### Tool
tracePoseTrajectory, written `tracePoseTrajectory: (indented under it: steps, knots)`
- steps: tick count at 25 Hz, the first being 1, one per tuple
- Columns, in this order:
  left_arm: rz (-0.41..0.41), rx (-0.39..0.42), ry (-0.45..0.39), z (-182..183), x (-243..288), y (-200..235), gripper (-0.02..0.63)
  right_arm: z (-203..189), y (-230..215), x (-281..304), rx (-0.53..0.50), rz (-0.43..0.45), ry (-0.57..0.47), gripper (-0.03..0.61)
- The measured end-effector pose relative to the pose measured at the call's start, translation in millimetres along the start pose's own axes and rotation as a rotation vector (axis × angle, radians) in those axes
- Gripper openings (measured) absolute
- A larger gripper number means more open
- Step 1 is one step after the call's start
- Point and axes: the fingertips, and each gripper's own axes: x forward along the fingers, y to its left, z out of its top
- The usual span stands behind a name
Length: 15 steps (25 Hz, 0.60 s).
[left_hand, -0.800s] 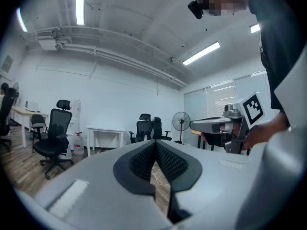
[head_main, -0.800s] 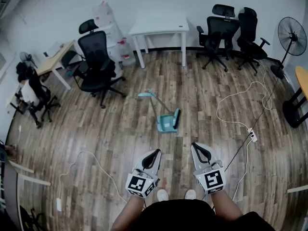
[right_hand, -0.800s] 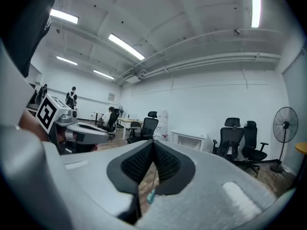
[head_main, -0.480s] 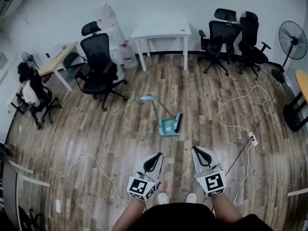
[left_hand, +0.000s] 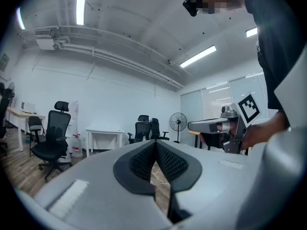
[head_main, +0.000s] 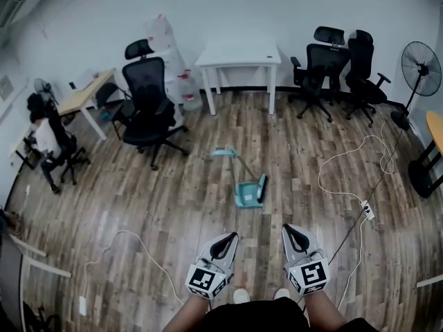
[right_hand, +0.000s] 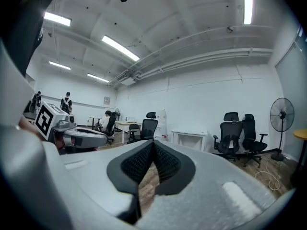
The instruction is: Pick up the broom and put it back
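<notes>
1. Approach step: the person is standing well apart from the teal long-handled plastic broom (head_main: pixel 239 167), which is lying on the wood-plank floor (head_main: pixel 173 206), one end at a teal dustpan (head_main: pixel 249 194).
2. The left gripper (head_main: pixel 227 239) and right gripper (head_main: pixel 291 231) are pointing level, fingers together, gripping nothing.
3. Next move is probably calling for closing in, lowering, and opening the fingers around the handle.

Glossy wood-plank floor (head_main: pixel 173 203), matt white table (head_main: pixel 239 52), teal plastic broom (head_main: pixel 249 191)
</notes>
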Motion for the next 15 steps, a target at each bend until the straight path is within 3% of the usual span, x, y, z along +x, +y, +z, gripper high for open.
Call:
tracePoseTrajectory:
  steps: [7, 15]
  knots:
    - [-0.019, -0.017, 0.013, -2.2, -0.5, 20.5, 0.015, -10.6, 13.6, 13.0, 0.036, -0.016, 0.029, 0.002]
    - [-0.013, -0.032, 0.033, -6.4, 45.9, 40.6, 0.015, -15.1, -21.8, 51.2, 0.046, -0.001, 0.041, 0.002]
